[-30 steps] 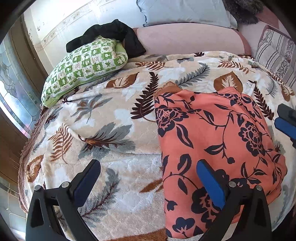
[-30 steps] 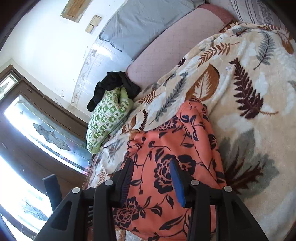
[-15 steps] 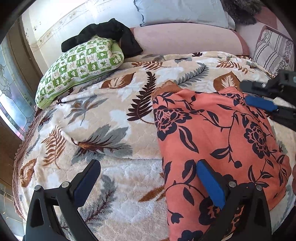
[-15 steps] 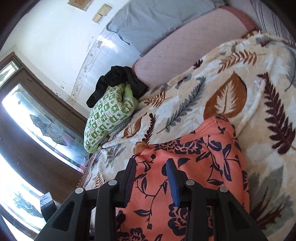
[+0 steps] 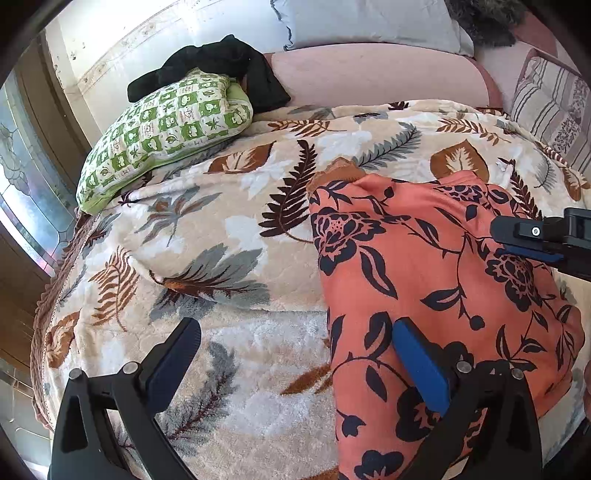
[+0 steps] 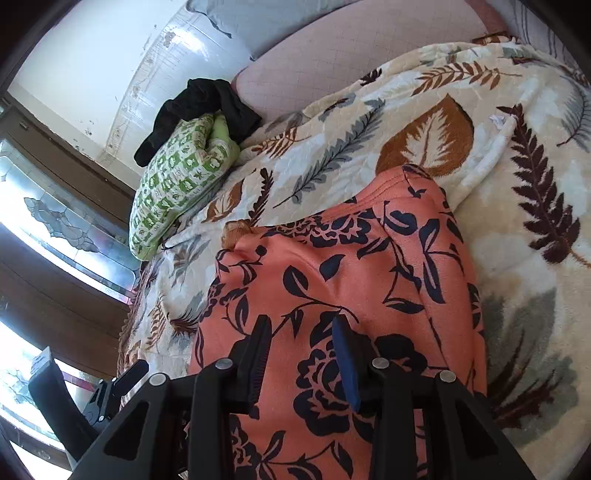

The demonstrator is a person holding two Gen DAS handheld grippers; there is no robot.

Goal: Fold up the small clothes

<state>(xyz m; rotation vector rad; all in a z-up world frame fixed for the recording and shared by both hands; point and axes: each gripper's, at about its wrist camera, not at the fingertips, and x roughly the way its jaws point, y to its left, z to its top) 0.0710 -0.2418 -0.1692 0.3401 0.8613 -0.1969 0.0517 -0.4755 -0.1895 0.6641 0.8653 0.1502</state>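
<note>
A coral garment with a dark floral print (image 5: 424, 258) (image 6: 351, 266) lies folded on the leaf-patterned blanket (image 5: 221, 229) (image 6: 524, 192). My left gripper (image 5: 295, 343) is open wide low over the bed; its right finger (image 5: 417, 362) hangs over the garment's near left edge and its left finger over bare blanket. My right gripper (image 6: 301, 347) hovers above the garment's middle, its jaws a narrow gap apart with nothing pinched between them. It reaches in from the right edge of the left wrist view (image 5: 496, 240).
A green-and-white checked pillow (image 5: 166, 129) (image 6: 177, 181) lies at the far left of the bed with black clothing (image 5: 221, 62) draped behind it. A pink padded headboard (image 5: 369, 77), a grey pillow (image 5: 369, 22) and a striped cushion (image 5: 550, 107) line the back. Patterned window glass (image 6: 55, 218) stands at the left.
My right gripper has come in over the garment from its right side, swinging toward its middle, and its jaws have narrowed a little. The left gripper and the garment have stayed put.
</note>
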